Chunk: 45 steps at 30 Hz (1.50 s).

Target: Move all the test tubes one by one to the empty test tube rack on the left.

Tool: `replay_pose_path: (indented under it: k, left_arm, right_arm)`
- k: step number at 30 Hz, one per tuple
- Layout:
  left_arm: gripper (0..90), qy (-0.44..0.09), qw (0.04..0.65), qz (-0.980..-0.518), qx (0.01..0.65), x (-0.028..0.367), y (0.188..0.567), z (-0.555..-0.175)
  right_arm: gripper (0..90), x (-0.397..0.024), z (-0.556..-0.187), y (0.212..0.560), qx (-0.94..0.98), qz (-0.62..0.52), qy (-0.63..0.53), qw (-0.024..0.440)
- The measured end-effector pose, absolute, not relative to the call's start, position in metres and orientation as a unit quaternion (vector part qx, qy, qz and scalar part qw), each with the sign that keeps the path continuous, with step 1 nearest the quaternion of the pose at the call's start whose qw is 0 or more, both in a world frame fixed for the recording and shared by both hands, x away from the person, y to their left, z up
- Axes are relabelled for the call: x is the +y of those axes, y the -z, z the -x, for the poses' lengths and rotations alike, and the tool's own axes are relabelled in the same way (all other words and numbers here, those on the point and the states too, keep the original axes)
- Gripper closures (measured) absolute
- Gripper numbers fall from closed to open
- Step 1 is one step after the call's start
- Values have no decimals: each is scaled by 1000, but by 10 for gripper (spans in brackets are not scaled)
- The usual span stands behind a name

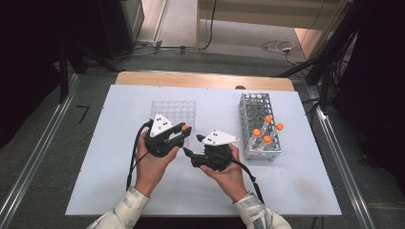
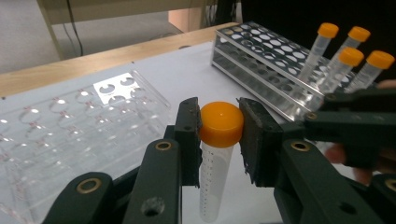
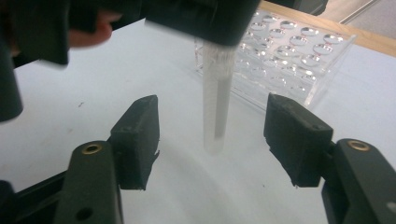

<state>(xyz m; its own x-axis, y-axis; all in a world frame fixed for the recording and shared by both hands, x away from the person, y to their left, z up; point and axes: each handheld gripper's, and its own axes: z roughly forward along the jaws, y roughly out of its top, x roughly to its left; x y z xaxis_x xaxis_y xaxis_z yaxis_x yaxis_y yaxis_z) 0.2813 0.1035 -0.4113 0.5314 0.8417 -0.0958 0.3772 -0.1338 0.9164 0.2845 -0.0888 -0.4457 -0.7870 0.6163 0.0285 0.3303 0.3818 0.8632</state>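
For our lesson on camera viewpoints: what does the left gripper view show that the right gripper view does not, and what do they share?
Left gripper view alone: the tube's orange cap clamped between the left tool pads, and the metal rack holding four capped tubes.
Right gripper view alone: the tube's rounded bottom hanging between the open right tool jaws.
Shared: the held tube, clear plastic rack, white table.

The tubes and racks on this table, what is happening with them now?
A person works with two handheld grippers. The left gripper is shut on the orange cap of one tube, holding it upright above the table beside the clear rack. The right gripper is open, its jaws standing apart on either side of the tube's lower end without touching it. Four more capped tubes stand in the metal rack.
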Motion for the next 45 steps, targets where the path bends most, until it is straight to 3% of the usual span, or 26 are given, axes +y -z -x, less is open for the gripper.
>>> replay_pose_path:
  k: [32, 45]
  left_arm:
    - [701, -266, 493, -687, 463, 109, 370, -360]
    - [701, -271, 482, -687, 472, 105, 377, -374]
  right_arm:
    - [309, -155, -263, 444, 818, -302, -462, 158]
    - [309, -163, -264, 441, 813, -309, -467, 160]
